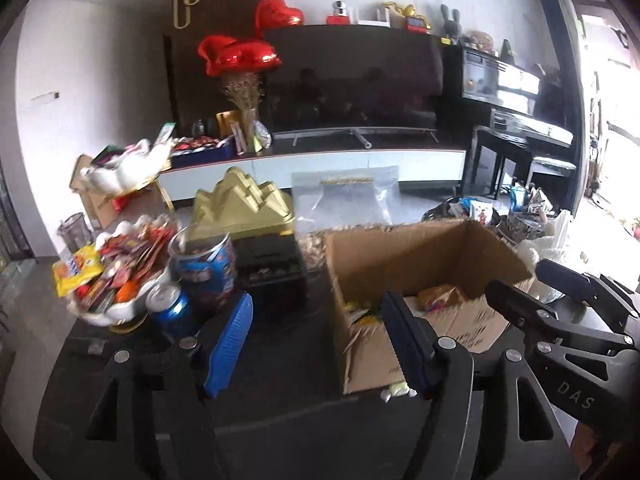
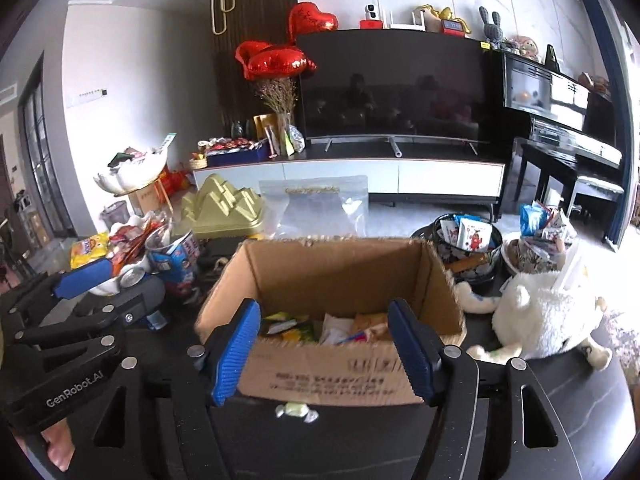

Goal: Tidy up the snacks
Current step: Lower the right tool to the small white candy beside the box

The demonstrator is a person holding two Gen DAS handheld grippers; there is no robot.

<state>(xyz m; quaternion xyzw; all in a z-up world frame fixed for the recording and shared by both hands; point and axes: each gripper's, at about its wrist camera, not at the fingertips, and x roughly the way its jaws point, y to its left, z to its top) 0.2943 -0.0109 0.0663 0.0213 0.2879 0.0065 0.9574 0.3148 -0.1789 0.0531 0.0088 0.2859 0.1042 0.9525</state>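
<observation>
Wrapped candy (image 2: 296, 410) lies on the surface just in front of the cardboard box (image 2: 340, 376), lower centre, long axis left-right. Right tongs (image 2: 324, 352) wide, empty, nearer; left tongs (image 1: 320, 344) also wide.

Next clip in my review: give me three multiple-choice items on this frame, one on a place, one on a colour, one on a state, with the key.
1. Where does the wrapped candy lie?
A. On the table just in front of the cardboard box
B. Inside the box
C. On the plush toy

2. What colour are the heart balloons beside the television?
A. Gold
B. Red
C. Blue

3. How does the right gripper stand?
A. Shut on a snack
B. Shut on the box flap
C. Open, holding nothing

Key: 1 A, the candy rests on the dark tabletop against the box's near wall. 2 B, their foil is shiny red. 3 C, the blue fingers are spread wide, with only the box seen between them.
</observation>
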